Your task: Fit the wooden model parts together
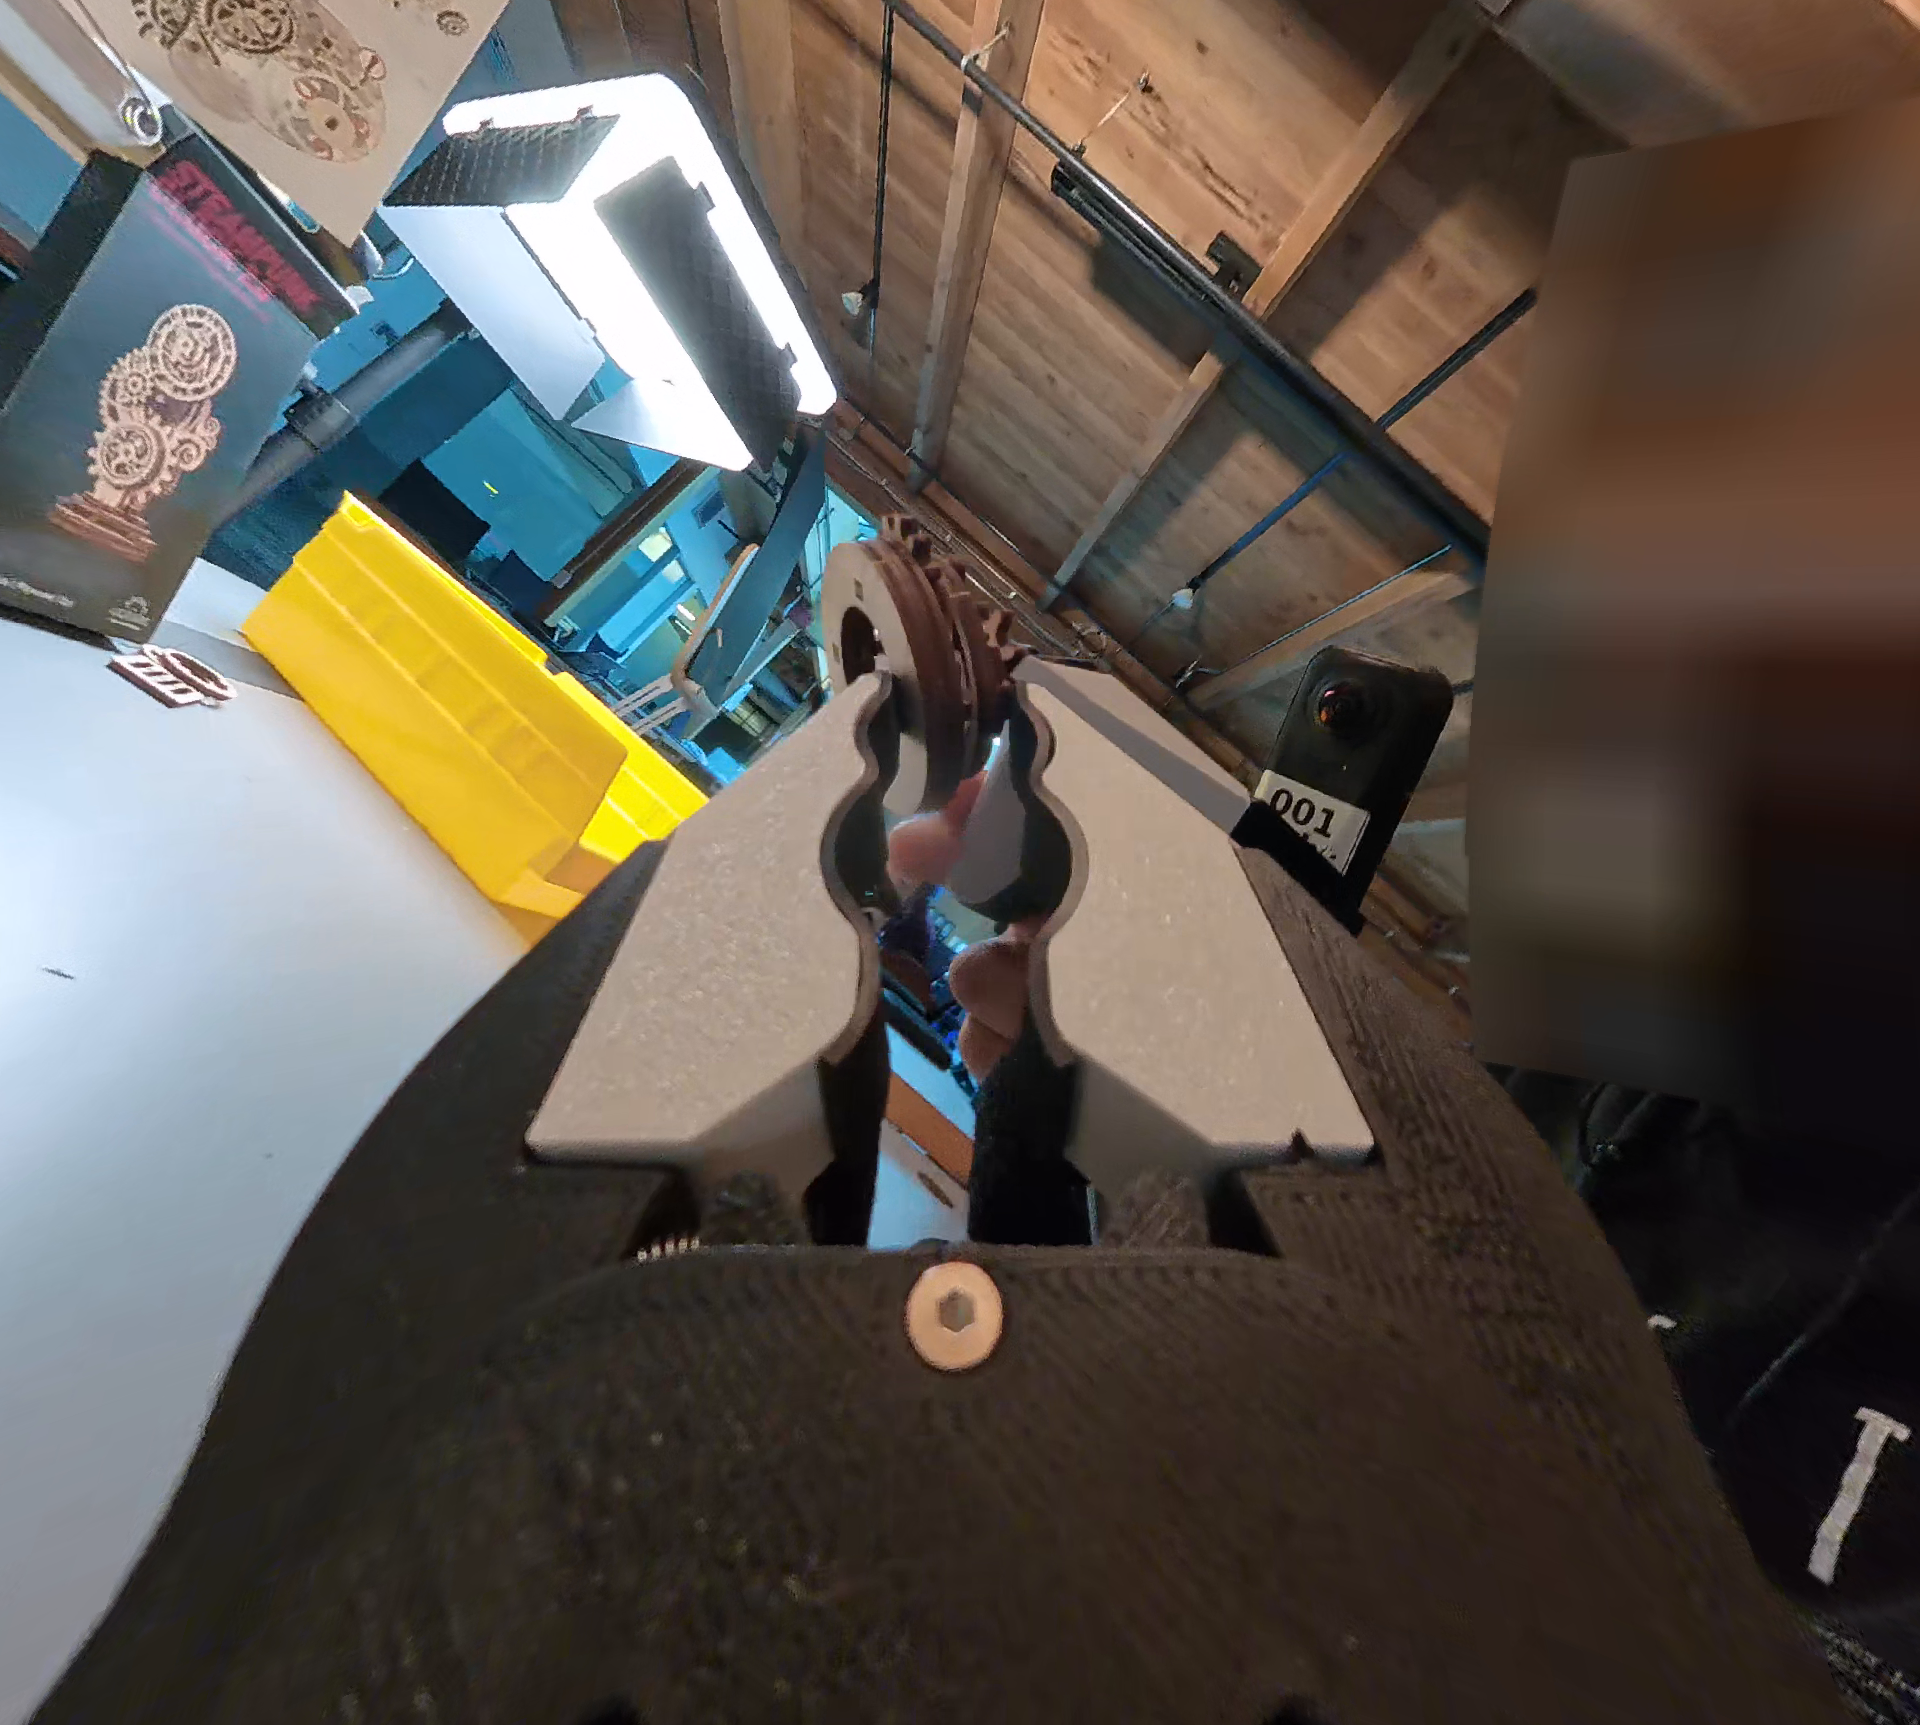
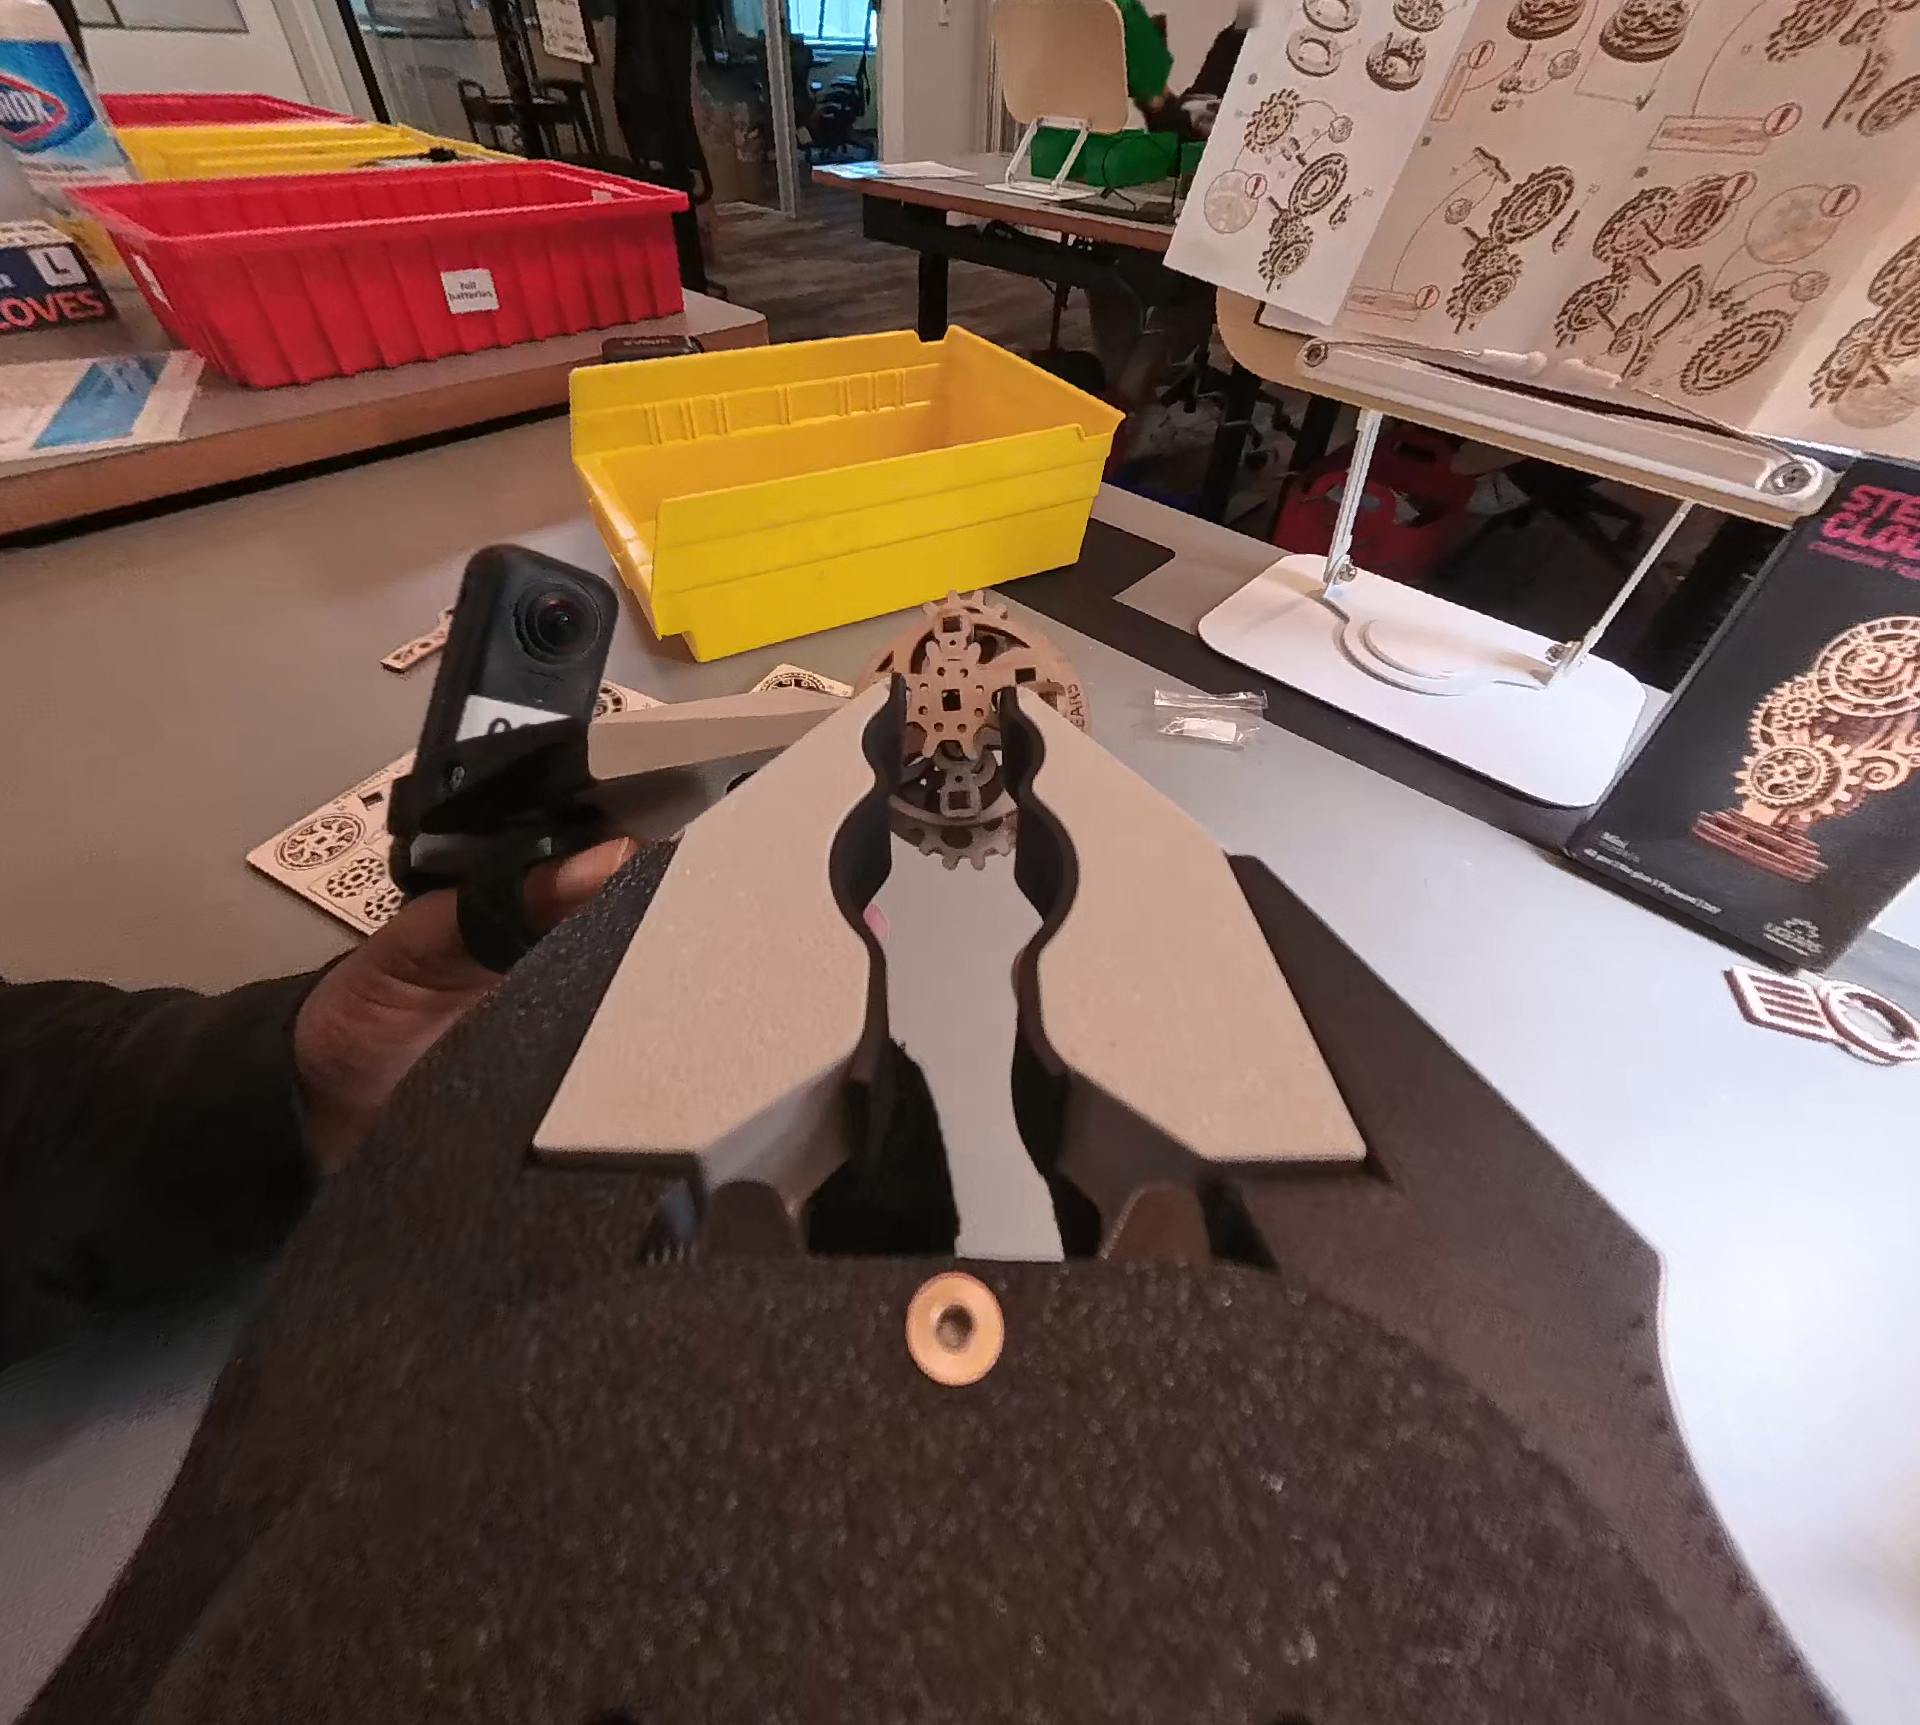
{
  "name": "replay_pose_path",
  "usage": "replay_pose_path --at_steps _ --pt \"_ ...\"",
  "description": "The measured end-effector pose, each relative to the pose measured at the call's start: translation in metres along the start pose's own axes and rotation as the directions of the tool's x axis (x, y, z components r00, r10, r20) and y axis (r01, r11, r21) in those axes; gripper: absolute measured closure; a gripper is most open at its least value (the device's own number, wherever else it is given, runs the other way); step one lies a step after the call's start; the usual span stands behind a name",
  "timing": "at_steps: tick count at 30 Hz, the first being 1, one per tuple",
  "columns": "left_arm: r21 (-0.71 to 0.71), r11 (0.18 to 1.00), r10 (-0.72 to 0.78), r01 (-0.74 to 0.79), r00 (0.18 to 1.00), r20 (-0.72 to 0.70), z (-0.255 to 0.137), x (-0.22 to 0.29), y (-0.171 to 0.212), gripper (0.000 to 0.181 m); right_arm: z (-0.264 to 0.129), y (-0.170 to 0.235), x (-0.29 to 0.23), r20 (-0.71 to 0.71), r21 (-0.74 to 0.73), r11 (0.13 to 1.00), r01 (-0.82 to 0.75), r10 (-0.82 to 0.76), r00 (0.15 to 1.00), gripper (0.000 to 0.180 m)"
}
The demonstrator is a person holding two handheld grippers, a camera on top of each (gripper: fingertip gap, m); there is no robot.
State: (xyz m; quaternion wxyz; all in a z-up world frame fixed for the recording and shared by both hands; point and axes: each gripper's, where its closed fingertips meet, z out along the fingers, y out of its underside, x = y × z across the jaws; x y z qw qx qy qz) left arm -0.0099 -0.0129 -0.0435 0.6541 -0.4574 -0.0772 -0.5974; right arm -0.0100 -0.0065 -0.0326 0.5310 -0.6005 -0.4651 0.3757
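Your jaws on the left gripper (image 1: 948, 699) pinch the gear stack (image 1: 914, 626), held up above the tabletop (image 1: 156, 948). Your right gripper (image 2: 951, 719) clamps a small gear piece (image 2: 948, 701). More uncut wooden sheets (image 2: 332, 854) wait, so much is left.

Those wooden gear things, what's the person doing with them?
A person holds a pair of tongs in each hand to build a wooden clockwork model. The left tongs are shut on a dark stack of wooden gears, lifted up off the table. The right tongs grip a pale flat gear piece, in front of a bigger gear assembly. The two parts aren't joined yet. The instruction sheet stands nearby, and the yellow bin looks empty.
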Motion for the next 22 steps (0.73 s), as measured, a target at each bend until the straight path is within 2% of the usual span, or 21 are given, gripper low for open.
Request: replay_pose_path --at_steps 4,9,13,15,17,20,22 --pt "0.014 0.998 -0.06 0.06 0.998 0.017 -0.001 -0.005 0.0 0.161 0.002 0.004 0.002 0.025 -0.024 0.999 -0.022 0.022 0.999 0.161" --pt "0.069 0.984 -0.168 0.162 0.981 0.097 -0.007 -0.022 -0.003 0.161 0.006 0.018 0.0 0.079 -0.087 0.996 -0.02 0.027 0.996 0.149" --pt "0.111 0.955 -0.288 0.274 0.946 0.146 -0.015 -0.038 -0.002 0.161 0.001 0.022 0.005 0.124 -0.07 0.997 0.019 -0.01 0.992 0.144" --pt "0.102 0.939 -0.341 0.329 0.927 0.154 -0.015 -0.042 0.001 0.162 -0.005 0.024 0.005 0.202 -0.062 0.994 0.095 -0.081 0.976 0.144" --pt "0.048 0.912 -0.41 0.408 0.897 0.167 -0.012 -0.044 0.012 0.161 -0.014 0.028 0.002 0.327 -0.041 0.977 0.21 -0.186 0.927 0.145" --pt "-0.034 0.85 -0.514 0.526 0.842 0.162 -0.007 -0.042 0.03 0.161 -0.028 0.041 0.006 0.507 0.007 0.912 0.41 -0.356 0.785 0.145" --pt "-0.091 0.817 -0.55 0.569 0.818 0.169 -0.005 -0.039 0.042 0.161 -0.032 0.047 0.014 0.586 0.008 0.892 0.452 -0.371 0.721 0.146"
